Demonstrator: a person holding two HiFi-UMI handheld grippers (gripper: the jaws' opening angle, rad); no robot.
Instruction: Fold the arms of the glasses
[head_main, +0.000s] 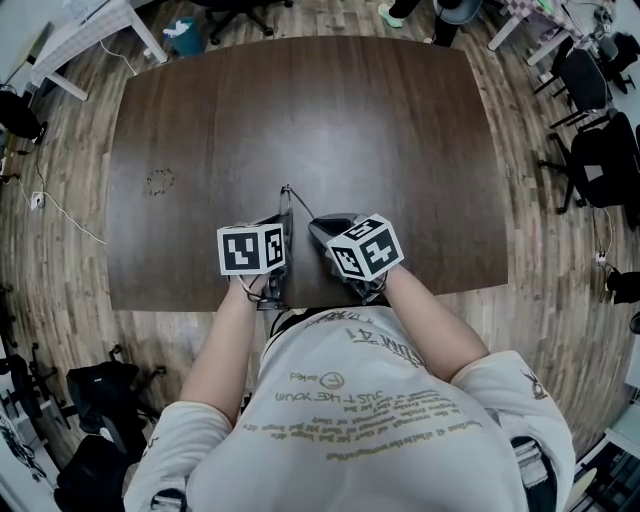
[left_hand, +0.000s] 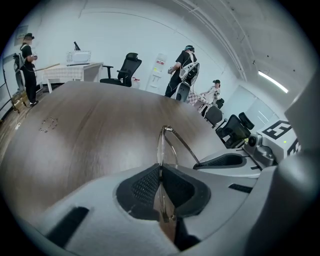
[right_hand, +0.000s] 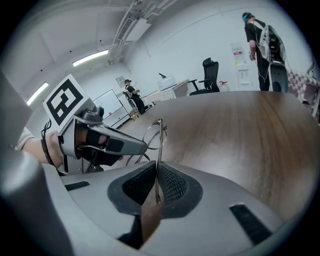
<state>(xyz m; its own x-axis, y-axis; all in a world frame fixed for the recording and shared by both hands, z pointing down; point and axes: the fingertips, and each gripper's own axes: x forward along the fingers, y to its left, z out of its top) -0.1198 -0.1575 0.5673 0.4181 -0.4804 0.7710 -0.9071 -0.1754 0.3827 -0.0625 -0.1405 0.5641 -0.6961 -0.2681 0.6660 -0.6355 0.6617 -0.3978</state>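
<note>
The glasses (head_main: 288, 200), thin wire-rimmed ones, are held up over the near part of the counter (head_main: 400, 130), gripped from both sides just in front of the person's chest. In the left gripper view the frame (left_hand: 161, 145) stands edge-on and upright, and the left hand-held gripper (left_hand: 160, 175) has its dark ribbed pads closed tight on it, with the frame's top corner poking out above the jaws. From that corner one slim arm slants down to the right into the tip of the right hand-held gripper (left_hand: 202, 163). The right gripper view shows the same grip from the other side: the right hand-held gripper (right_hand: 156, 187) is pinched shut on the thin metal arm (right_hand: 158, 150), which rises straight out of its pads to the hinge, while the round rims curve left toward the left hand-held gripper (right_hand: 137, 146). From the head view the two hand-held grippers sit side by side, left (head_main: 284, 222) and right (head_main: 318, 230), tips close together. The dark wood counter (left_hand: 90, 125) spreads beyond them, with office chairs (head_main: 590, 120) on the plank floor (head_main: 560, 250) around it.
</note>
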